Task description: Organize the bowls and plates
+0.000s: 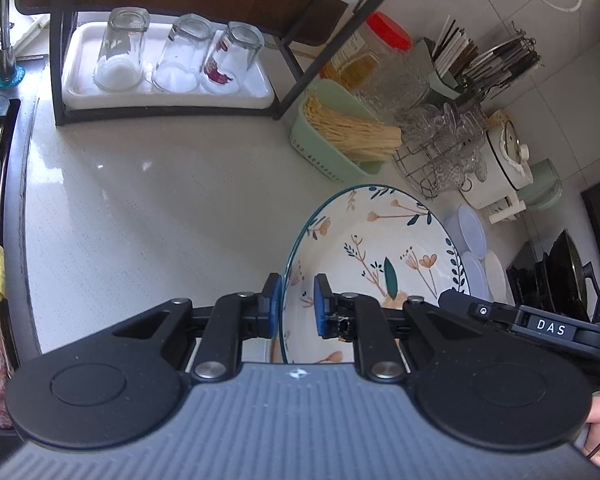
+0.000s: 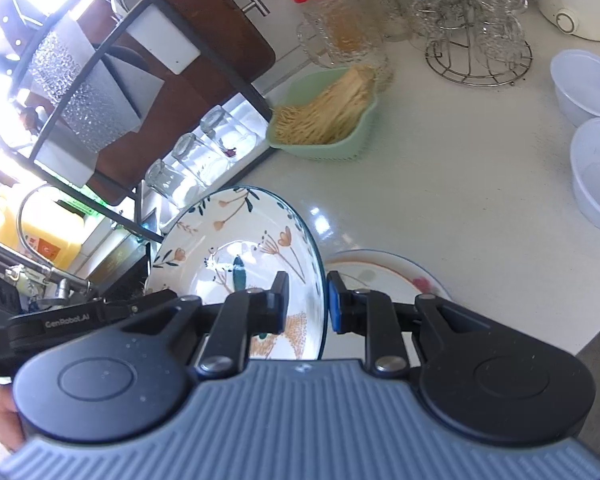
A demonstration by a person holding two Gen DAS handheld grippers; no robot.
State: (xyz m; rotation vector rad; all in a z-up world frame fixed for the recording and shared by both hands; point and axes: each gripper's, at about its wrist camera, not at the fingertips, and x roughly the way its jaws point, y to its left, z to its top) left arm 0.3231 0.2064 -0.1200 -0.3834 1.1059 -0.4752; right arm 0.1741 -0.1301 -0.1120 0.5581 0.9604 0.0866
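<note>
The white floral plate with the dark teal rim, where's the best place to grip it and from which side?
Grip the white floral plate with the dark teal rim at its thin raised edge, one finger inside the dished face and one behind, coming in edge-on from opposite sides. The left gripper and right gripper both straddle the rim this way; whether either has clamped down is unclear.

Bright daylight, blown-out glare upper-left, fisheye-warped edges
</note>
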